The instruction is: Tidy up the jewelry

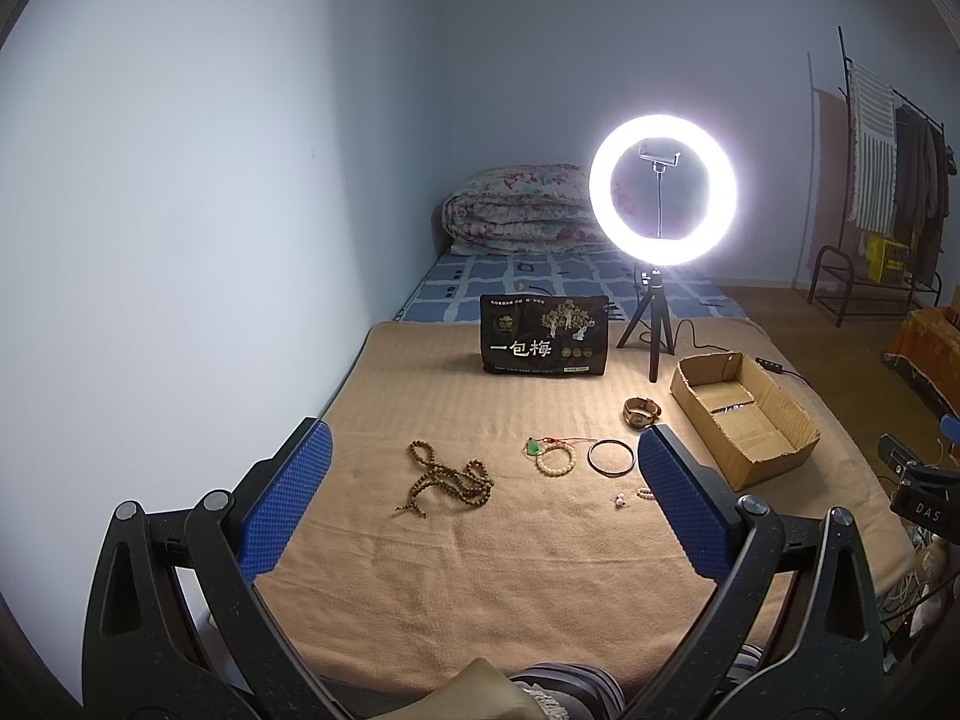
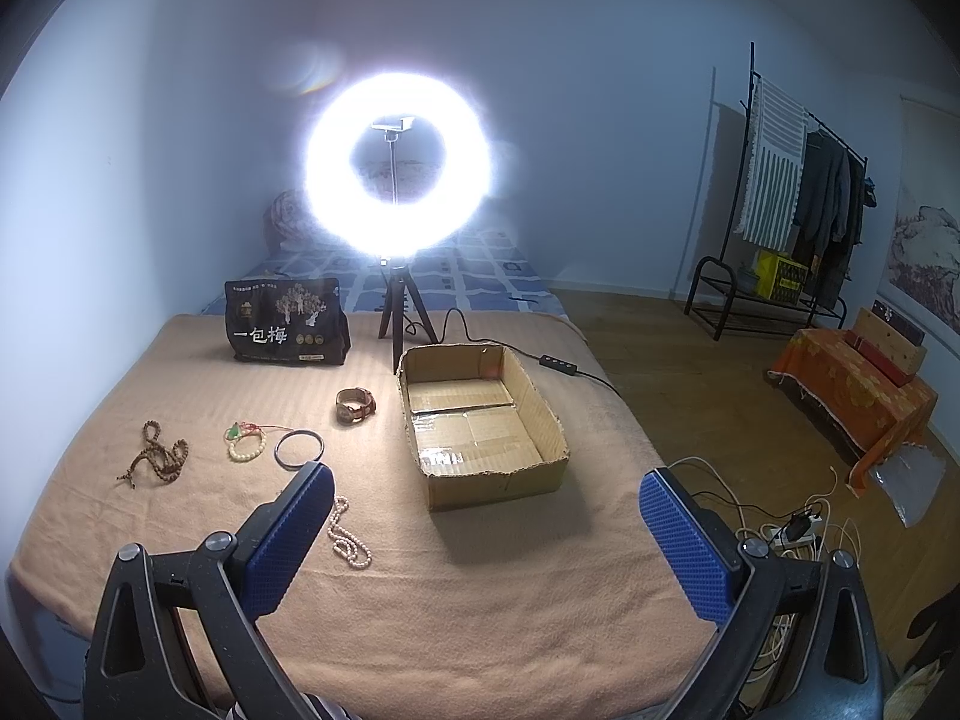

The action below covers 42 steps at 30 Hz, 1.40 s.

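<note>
Jewelry lies on a tan blanket: a brown bead string, a cream bead bracelet with a green pendant, a dark bangle, a watch and a pearl necklace. An empty open cardboard box stands right of them. My left gripper is open and empty, held above the blanket before the jewelry. My right gripper is open and empty, near the box's front, its left finger beside the pearls.
A lit ring light on a tripod and a black snack bag stand behind the jewelry. A cable with a switch runs off the bed. A folded quilt, clothes rack and floor cables lie beyond.
</note>
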Tool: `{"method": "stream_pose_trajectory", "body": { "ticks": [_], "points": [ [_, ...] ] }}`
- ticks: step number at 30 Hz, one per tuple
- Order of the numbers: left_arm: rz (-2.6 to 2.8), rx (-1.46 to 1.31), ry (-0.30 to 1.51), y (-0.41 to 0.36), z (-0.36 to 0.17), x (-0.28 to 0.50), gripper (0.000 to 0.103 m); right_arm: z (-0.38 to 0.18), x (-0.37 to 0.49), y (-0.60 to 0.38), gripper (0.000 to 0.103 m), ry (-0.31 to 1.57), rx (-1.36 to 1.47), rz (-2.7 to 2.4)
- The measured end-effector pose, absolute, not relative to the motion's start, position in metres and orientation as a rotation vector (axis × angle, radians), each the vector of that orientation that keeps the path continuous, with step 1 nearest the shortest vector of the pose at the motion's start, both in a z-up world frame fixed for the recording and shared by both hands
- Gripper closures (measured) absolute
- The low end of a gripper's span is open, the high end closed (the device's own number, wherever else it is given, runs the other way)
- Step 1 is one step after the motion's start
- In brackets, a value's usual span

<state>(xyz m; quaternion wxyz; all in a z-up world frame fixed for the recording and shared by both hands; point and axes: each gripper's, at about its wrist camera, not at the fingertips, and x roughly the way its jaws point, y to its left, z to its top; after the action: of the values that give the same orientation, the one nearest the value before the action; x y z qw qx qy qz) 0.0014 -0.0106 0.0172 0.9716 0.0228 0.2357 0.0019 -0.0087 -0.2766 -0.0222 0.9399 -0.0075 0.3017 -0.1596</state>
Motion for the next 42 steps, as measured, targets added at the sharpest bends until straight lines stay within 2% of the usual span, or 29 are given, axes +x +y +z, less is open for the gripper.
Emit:
{"method": "stream_pose_trajectory", "body": {
  "ticks": [18, 31, 42],
  "points": [
    [0.016, 0.041, 0.497, -0.005, 0.004, 0.009, 0.000, -0.026, -0.005, -0.276, 0.000, 0.632, -0.026, -0.323],
    [0.080, 0.055, 0.588, 0.034, -0.044, 0.049, 0.000, -0.055, 0.024, -0.276, 0.000, 0.678, -0.097, -0.284],
    [-0.012, 0.010, 0.769, 0.061, -0.115, 0.117, 0.000, -0.118, 0.071, -0.264, 0.001, 0.819, -0.176, -0.129]
  ]
}}
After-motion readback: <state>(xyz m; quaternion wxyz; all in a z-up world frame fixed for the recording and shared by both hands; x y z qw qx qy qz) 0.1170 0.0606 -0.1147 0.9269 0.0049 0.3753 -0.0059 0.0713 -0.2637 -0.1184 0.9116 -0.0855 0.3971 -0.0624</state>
